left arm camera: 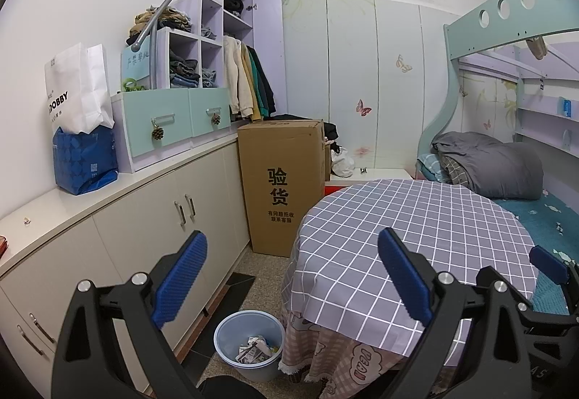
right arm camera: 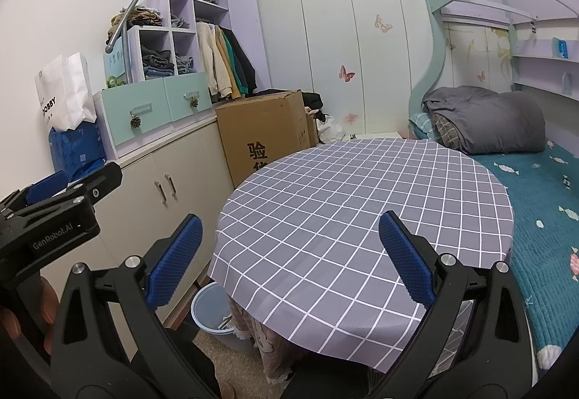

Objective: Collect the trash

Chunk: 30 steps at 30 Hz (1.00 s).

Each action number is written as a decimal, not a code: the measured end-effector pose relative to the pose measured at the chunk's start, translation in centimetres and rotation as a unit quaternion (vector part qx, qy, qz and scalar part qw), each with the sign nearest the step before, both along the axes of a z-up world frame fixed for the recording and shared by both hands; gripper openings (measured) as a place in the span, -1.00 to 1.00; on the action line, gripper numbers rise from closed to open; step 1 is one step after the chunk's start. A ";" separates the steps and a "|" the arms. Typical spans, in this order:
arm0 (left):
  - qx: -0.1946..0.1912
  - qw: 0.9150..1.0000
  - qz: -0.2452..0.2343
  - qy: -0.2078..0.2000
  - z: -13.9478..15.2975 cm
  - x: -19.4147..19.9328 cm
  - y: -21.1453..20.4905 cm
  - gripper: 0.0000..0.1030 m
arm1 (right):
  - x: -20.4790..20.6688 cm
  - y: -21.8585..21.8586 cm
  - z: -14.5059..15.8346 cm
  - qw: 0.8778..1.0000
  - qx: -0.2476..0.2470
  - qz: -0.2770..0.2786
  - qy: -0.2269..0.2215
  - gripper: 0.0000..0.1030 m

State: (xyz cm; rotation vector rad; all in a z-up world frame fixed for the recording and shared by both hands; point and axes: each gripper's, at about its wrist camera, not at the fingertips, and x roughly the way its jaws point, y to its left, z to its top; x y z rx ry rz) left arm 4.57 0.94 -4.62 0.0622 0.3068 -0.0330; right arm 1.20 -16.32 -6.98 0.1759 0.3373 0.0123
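A: Biggest first?
B: Bunk bed (right arm camera: pixel 524 189) along the right wall, teal cover, grey quilt (right arm camera: pixel 485 120) bundled at its far end. Wardrobe (left arm camera: pixel 372 73) with butterfly stickers across the back.

A: Left side?
B: Low beige cabinet run (left arm camera: pixel 152 203) along the wall, stepped shelving (left arm camera: pixel 202 47) full of folded clothes on top, white paper bag (left arm camera: pixel 77 87) standing in a blue bag (left arm camera: pixel 85 163) near its front end.

A: Middle of the room?
B: Round worktop (right arm camera: pixel 362 210) under a grey checked cloth, pressed close against the bed. Tall cardboard box (left arm camera: pixel 282 181) standing on the floor between cabinet and worktop.

A: And the trash?
B: Down in a light blue bin (left arm camera: pixel 249 344) on the floor, just beside the worktop's hanging cloth and near the cabinet. Crumpled paper scraps (left arm camera: pixel 253 352) lying at its bottom. Partly hidden behind the cloth in the right wrist view.

A: Grippers?
B: Left gripper (left arm camera: pixel 293 276) hovering above the bin and the worktop's edge, jaws spread wide, nothing between the blue pads. Right gripper (right arm camera: pixel 289 257) over the worktop's near edge, jaws likewise spread, holding nothing.
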 end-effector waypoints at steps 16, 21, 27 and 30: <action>-0.001 1.000 0.002 0.003 0.0 0.1 0.4 0.81 | 0.1 -0.4 -0.4 1.000 0.005 0.001 0.007 0.86; 0.001 1.000 0.002 0.005 0.0 0.2 0.4 0.81 | 0.3 -0.6 -0.6 1.000 0.009 0.002 0.010 0.86; 0.003 1.000 0.001 0.010 -0.4 0.5 0.5 0.81 | 0.7 -0.9 -1.1 1.000 0.014 0.001 0.017 0.86; 0.004 1.000 0.003 0.014 -0.8 0.8 0.3 0.81 | 1.0 -1.3 -1.6 1.000 0.018 -0.001 0.022 0.86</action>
